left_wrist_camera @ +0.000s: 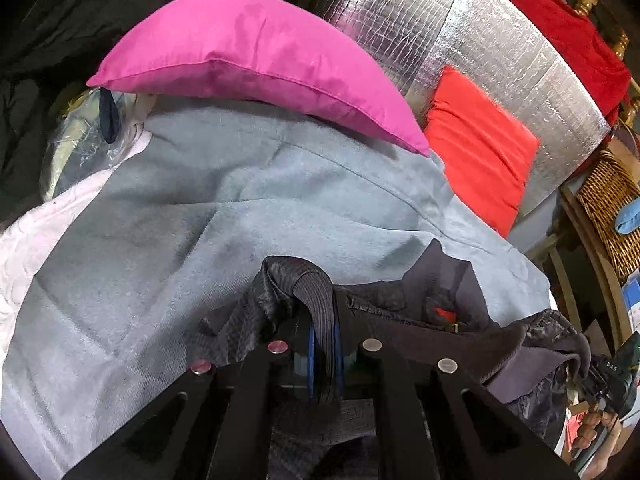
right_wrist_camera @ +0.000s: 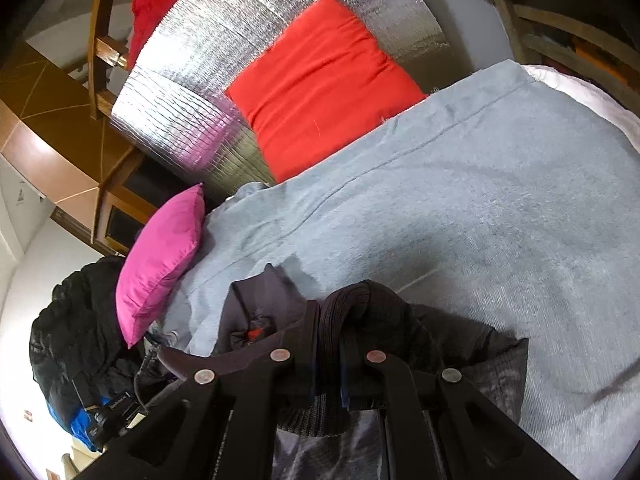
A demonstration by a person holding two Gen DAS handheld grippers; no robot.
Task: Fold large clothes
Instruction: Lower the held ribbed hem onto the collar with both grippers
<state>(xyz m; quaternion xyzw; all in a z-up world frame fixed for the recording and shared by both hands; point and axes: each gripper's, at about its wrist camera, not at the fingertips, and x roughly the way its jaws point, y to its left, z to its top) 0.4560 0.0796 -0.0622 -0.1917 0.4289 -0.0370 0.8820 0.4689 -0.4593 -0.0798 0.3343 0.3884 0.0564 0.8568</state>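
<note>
Grey blanket covers the bed surface ahead of and below both sets of jaws, spreading out to either side; a stitched seam runs across it well beyond the jaws. Silver foil panel stands upright at the far end, past the blanket, with red fabric draped over its top edge. Pink pillow lies on the far blanket edge, directly ahead of the left jaws; in the right wrist view it sits far off to the left of the jaws. Red cushion leans against the foil, ahead of the right jaws and to the right of the left jaws. Dark jacket hangs bunched between the two tools, its body sagging onto the blanket just in front of the jaws; a small red patch shows in its folds. Left gripper: jaws pressed together, pinching a ribbed black band of the jacket that loops up over the blue pads. Right gripper: jaws likewise closed, pinching another ribbed band of the same jacket, cloth draped over and beneath the fingers. Wicker basket stands far right of the left jaws, off the bed.
</note>
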